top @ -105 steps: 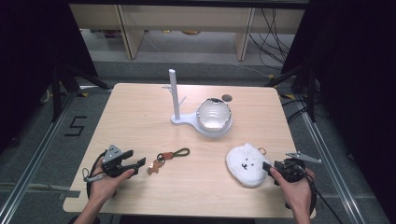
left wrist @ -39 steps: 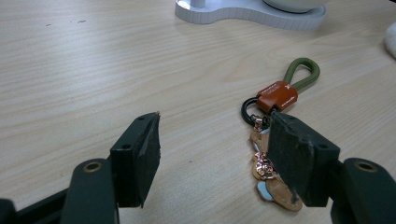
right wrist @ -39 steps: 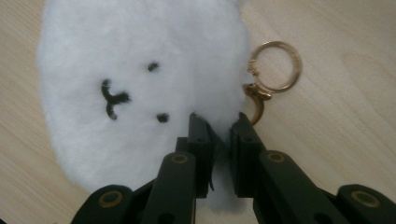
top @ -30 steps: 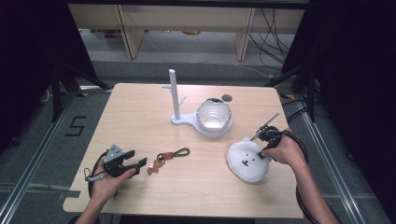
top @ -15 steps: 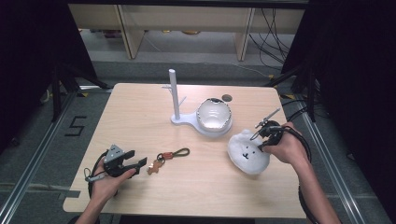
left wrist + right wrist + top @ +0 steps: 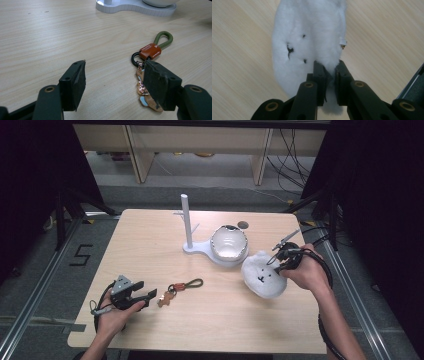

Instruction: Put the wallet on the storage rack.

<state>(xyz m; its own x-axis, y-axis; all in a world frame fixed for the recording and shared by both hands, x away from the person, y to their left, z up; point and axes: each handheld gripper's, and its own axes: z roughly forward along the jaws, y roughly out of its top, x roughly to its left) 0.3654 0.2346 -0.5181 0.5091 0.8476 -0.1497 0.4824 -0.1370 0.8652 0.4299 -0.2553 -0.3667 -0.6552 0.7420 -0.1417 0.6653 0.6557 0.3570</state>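
Plush toy (image 6: 263,274) is the thing in hand: a white, fluffy animal face with small black eyes and mouth, at the right side of the table (image 6: 150,240), just near and right of the white stand (image 6: 202,247). In the high view it hangs tilted from the right gripper (image 6: 283,257), its lower edge at or close to the wood. In the right gripper view the two black jaws are pressed together on a fold of fur at the toy's edge (image 6: 312,37), and the rest of the toy droops away from them over the tabletop.

The pinch looks small, a tuft rather than the body, so the lift is best kept slow and straight up, without swinging, or the fur may slide out. Keeping the squeeze firm matters more than speed. The stand carries an upright post (image 6: 186,220) and a shiny bowl (image 6: 229,242) on its base; the toy sits just beside the bowl, so any carry towards the far left should clear the bowl's rim first.

The left gripper (image 6: 142,296) rests low at the near left, its jaws spread wide with nothing between them. In the left gripper view a keyring (image 6: 150,58) with an orange tag, a green loop and a small charm lies just ahead of the right-hand jaw, on the wood. That hand is best held quiet so the keyring is not nudged.
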